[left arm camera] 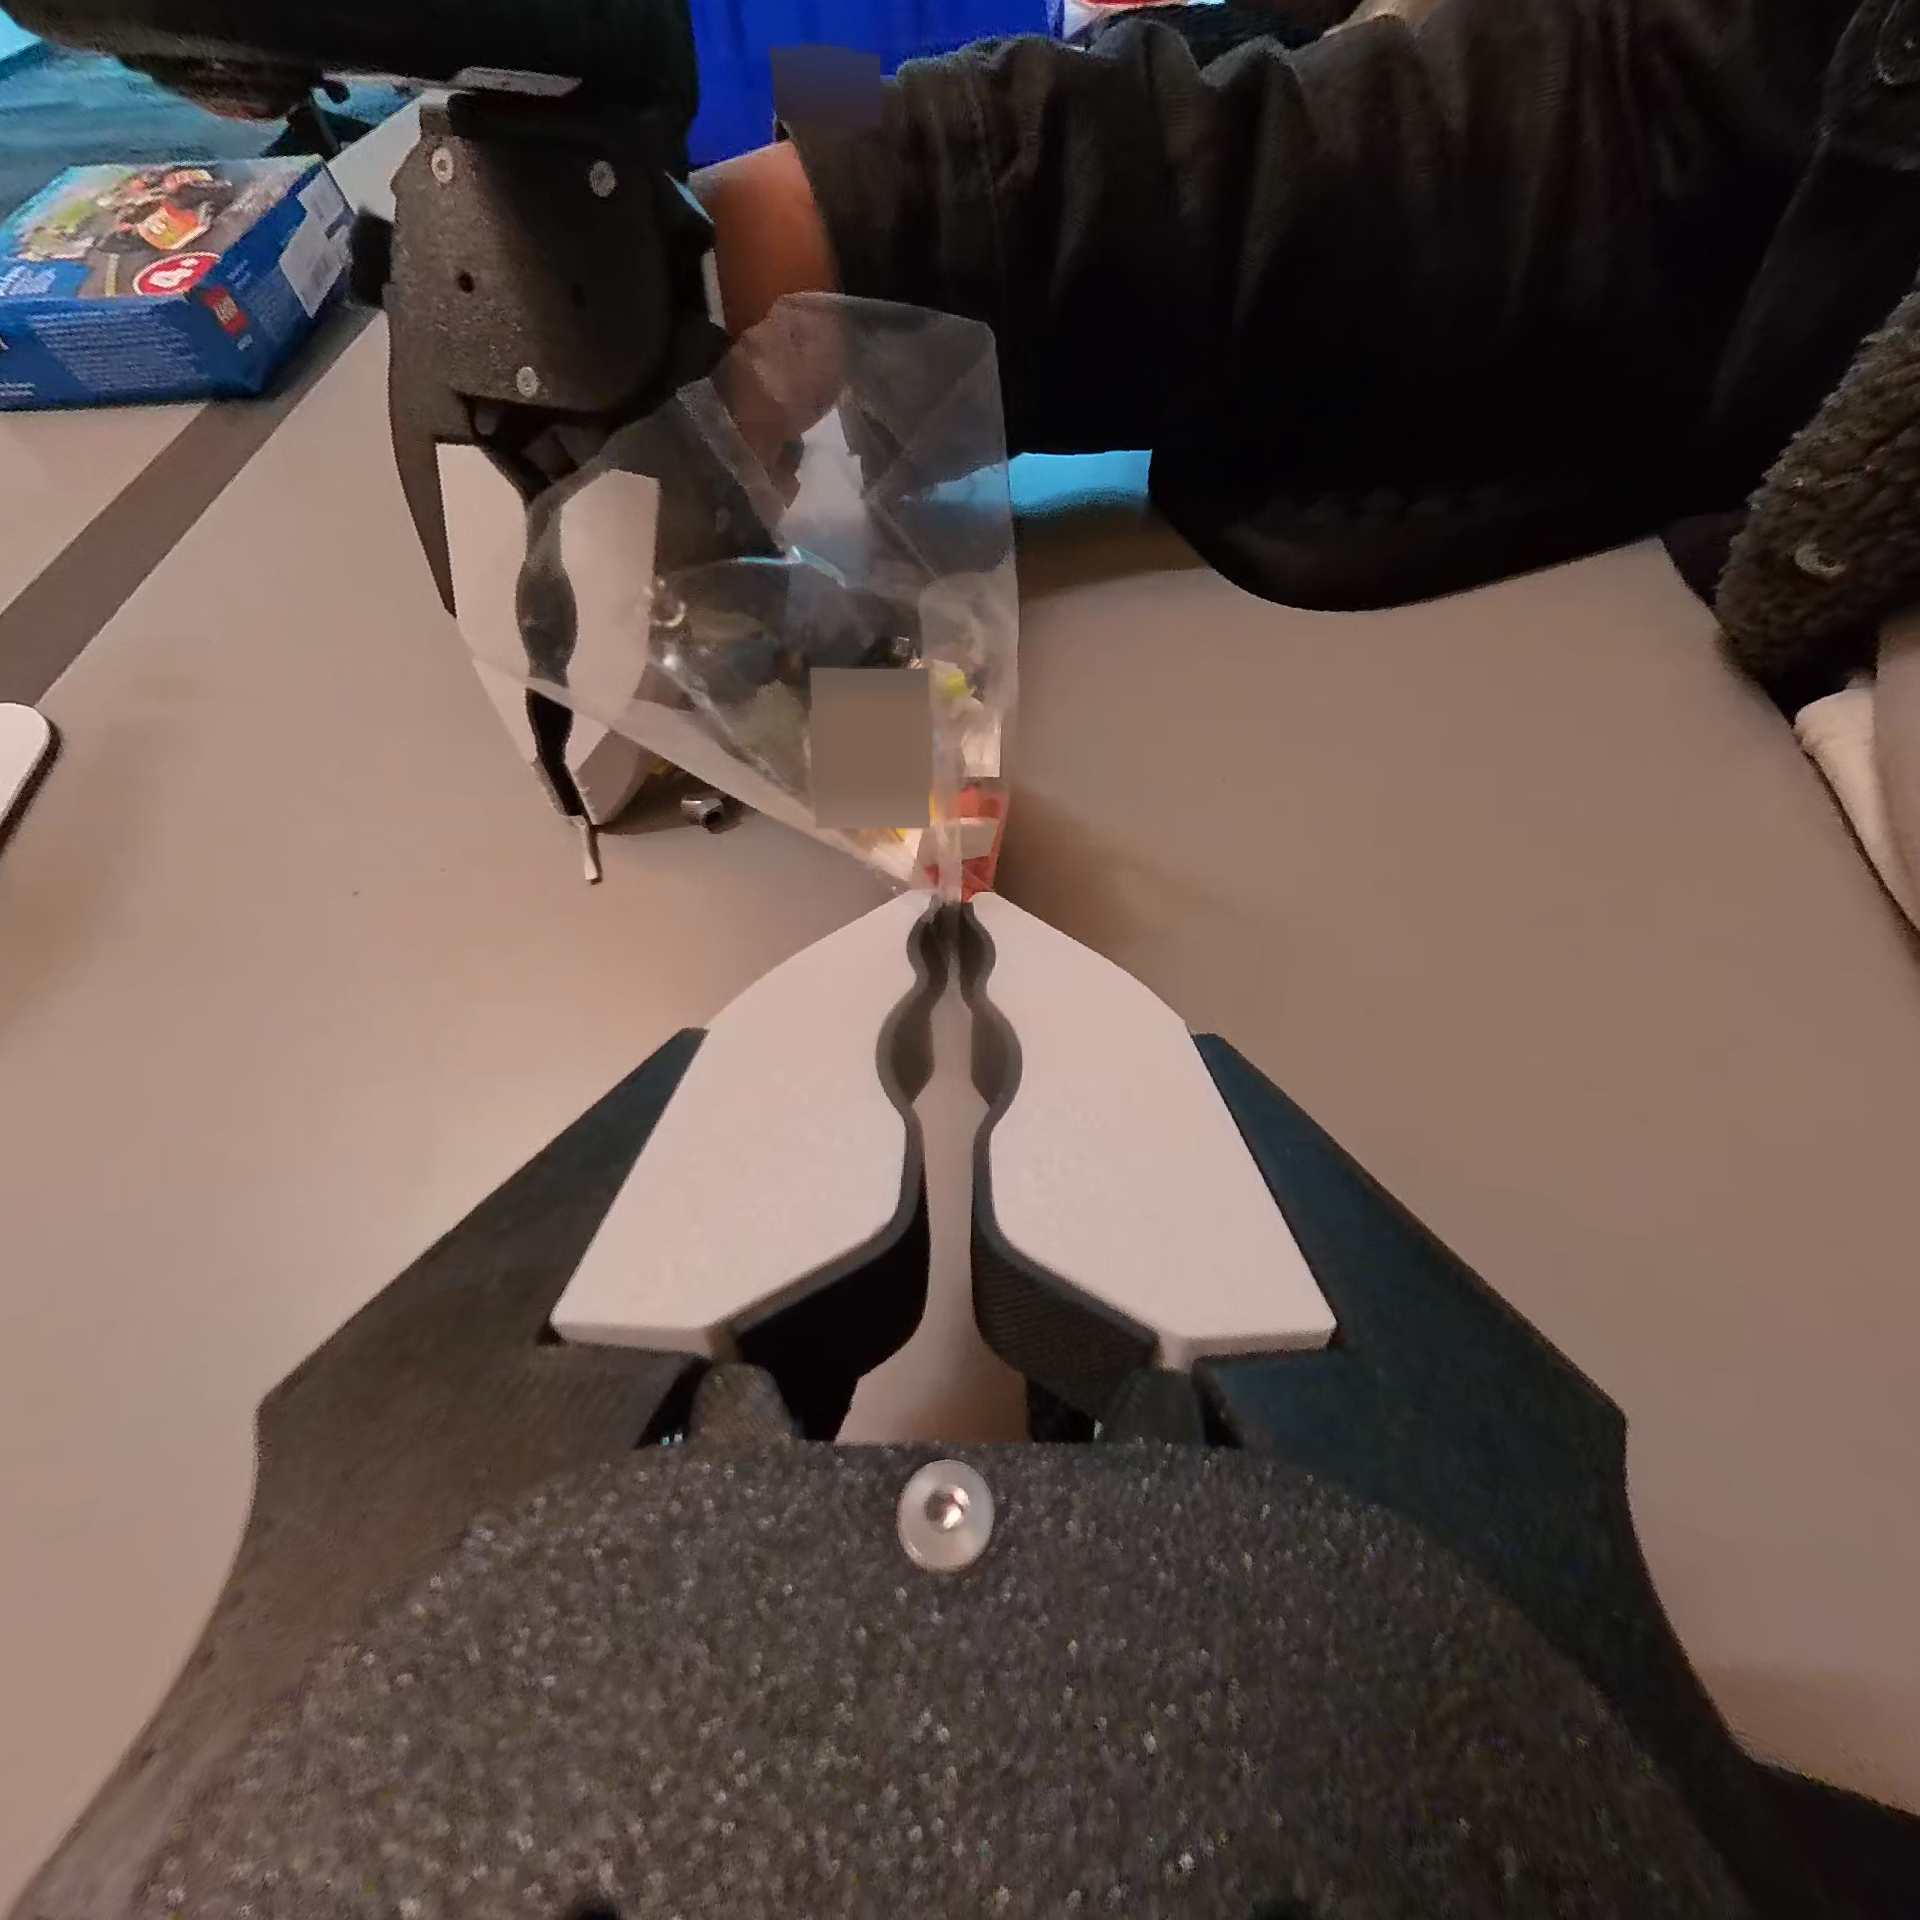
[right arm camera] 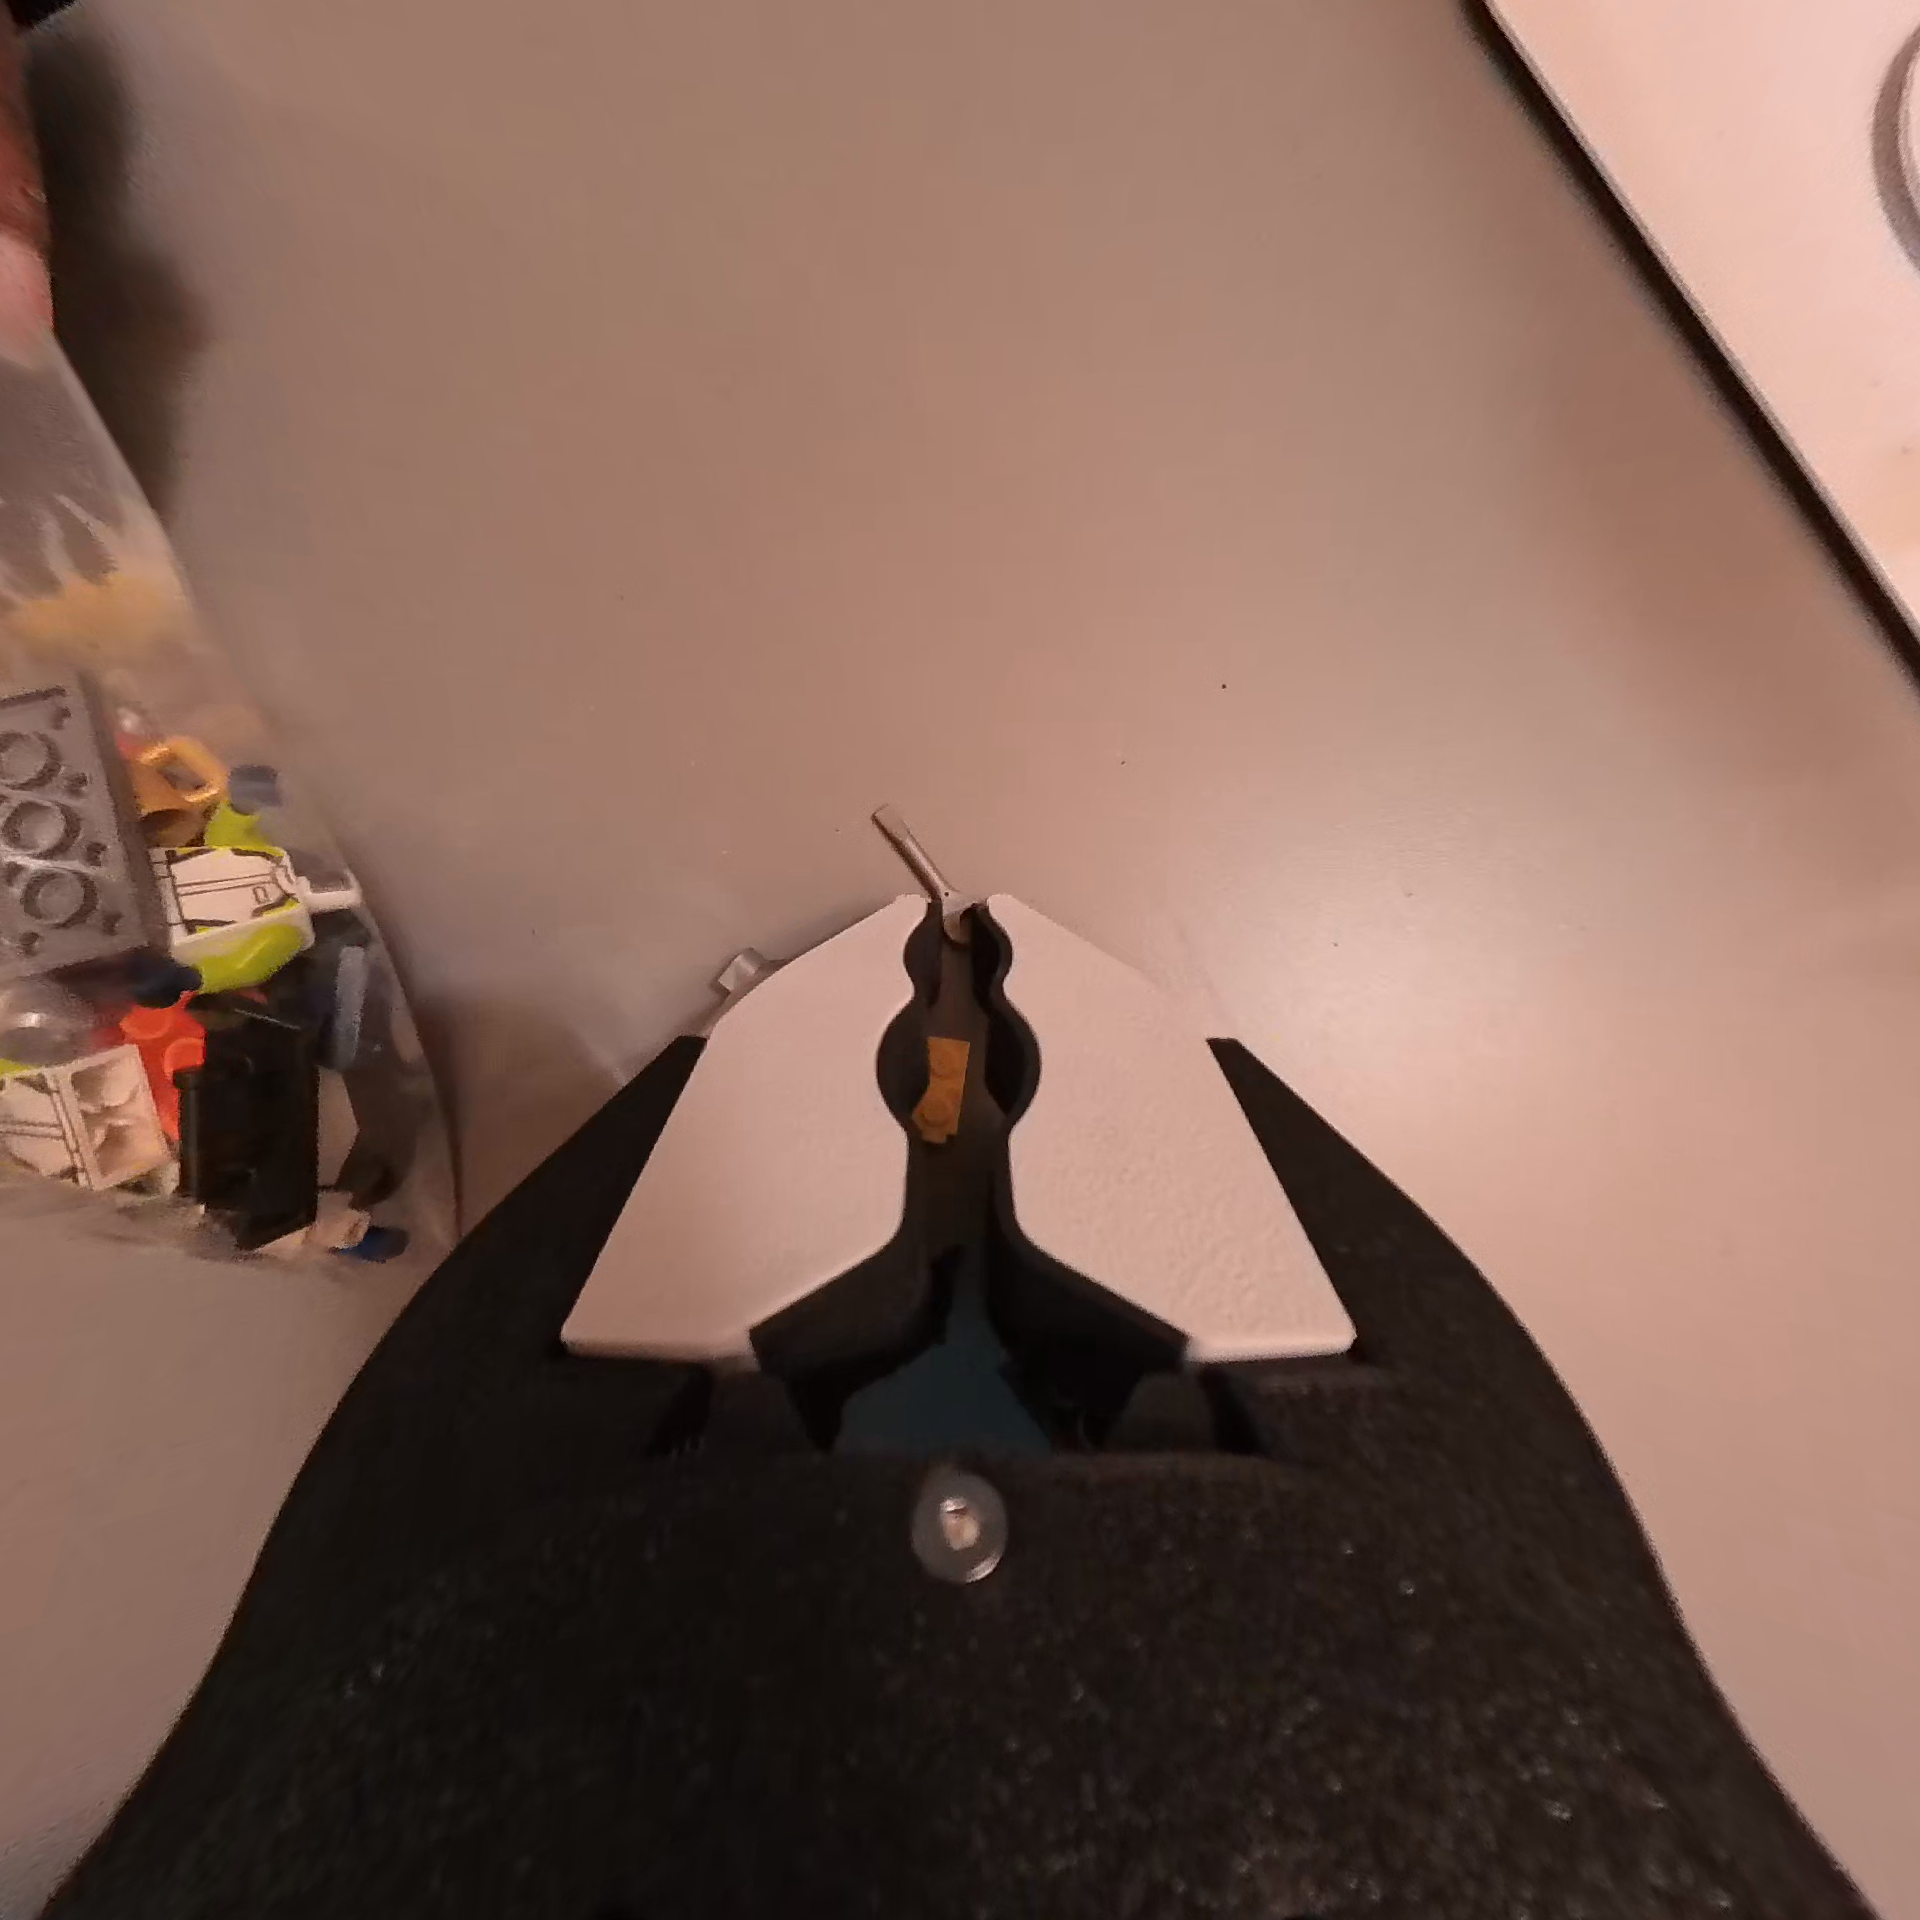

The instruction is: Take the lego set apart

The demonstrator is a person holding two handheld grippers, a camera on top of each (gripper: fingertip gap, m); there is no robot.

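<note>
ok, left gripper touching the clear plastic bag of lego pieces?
Touching. Left wrist view: left gripper is shut on a corner of the clear plastic bag.

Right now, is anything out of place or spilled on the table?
Yes. A small grey piece lies loose on the table beside the right gripper, outside the clear bag that the left gripper pinches by one corner. It may have spilled.

Left gripper [left arm camera: 948,914] pinched on clear bag [left arm camera: 831,582] corner; right gripper [left arm camera: 566,800] behind; blue box [left arm camera: 156,281] beyond
</note>
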